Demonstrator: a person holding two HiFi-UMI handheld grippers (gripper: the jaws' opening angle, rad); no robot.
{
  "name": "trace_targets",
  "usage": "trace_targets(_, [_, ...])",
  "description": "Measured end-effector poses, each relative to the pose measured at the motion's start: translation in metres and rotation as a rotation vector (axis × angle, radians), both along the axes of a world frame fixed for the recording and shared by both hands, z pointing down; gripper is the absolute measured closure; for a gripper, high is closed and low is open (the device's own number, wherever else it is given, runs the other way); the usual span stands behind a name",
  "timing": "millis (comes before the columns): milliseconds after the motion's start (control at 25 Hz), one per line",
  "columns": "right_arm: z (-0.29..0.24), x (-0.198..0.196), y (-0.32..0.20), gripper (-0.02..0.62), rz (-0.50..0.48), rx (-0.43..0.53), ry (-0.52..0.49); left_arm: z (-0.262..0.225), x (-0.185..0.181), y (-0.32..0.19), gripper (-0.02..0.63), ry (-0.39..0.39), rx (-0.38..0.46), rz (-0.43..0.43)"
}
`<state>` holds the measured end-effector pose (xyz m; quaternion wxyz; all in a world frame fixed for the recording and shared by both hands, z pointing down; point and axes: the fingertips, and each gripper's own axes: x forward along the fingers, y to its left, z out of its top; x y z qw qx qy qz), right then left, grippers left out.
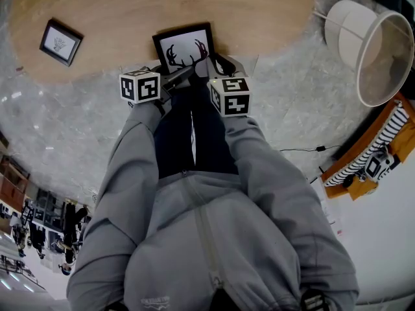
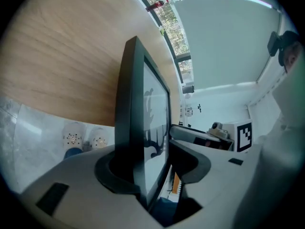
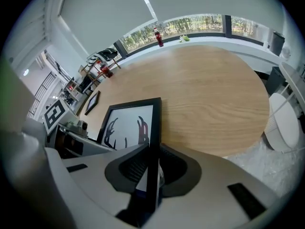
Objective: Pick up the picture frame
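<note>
Clamping picture frame at opposite edges, left tongs, right tongs, face upward.

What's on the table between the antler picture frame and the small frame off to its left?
Nothing. The head view shows only bare wooden table between the antler picture frame and the small frame.

Black-bordered picture frame, white print with dark antlers and a reddish patch. Faces upward, over the near edge of the wooden worktop. Sits clamped along its near edge in left tool and right tool.
</note>
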<state>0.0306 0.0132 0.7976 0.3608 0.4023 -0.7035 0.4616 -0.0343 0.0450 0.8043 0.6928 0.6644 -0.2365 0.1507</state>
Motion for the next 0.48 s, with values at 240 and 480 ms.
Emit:
trace_targets(240, [-0.003,0.001,-0.001,0.517,0.015,-0.025,-0.025,-0.014,0.006,-0.007,0.432,0.027,0.009,-0.001])
trace_targets(480, [-0.009,0.000,0.000,0.517,0.042,-0.081,-0.062,-0.035,0.003,-0.013,0.562,0.047,0.023,-0.005])
